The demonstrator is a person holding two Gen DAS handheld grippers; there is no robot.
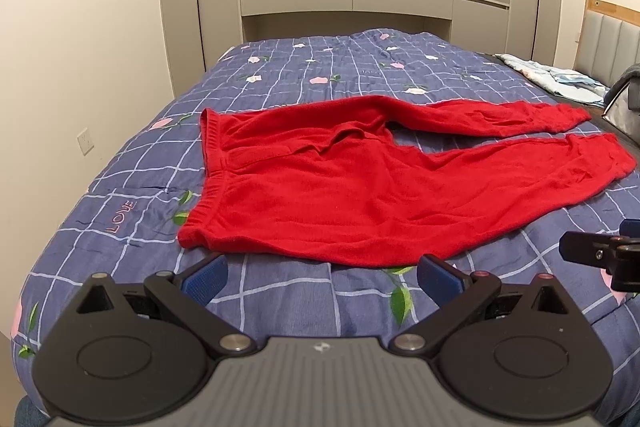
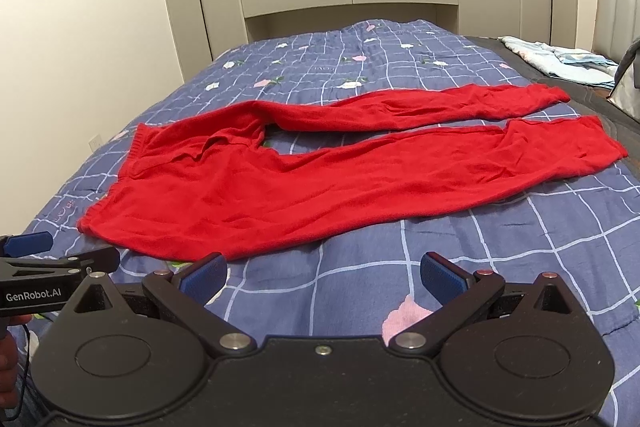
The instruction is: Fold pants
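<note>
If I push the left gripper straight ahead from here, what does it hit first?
Most likely the near edge of the red pants. The left gripper is open above a strip of blue quilt, and the hem lies just past its fingertips. Its height above the bed is unclear, so it could skim over.

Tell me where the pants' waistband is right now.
In both views the waistband is at the left end of the red pants, spread on the checked quilt, just ahead of the open left claw.

From here I see the right gripper [image 1: 608,255] cut off by the left wrist view's edge, the headboard [image 2: 618,15] cropped at right, and the quilt's pink lettering [image 2: 64,211] too blurred to read.
</note>
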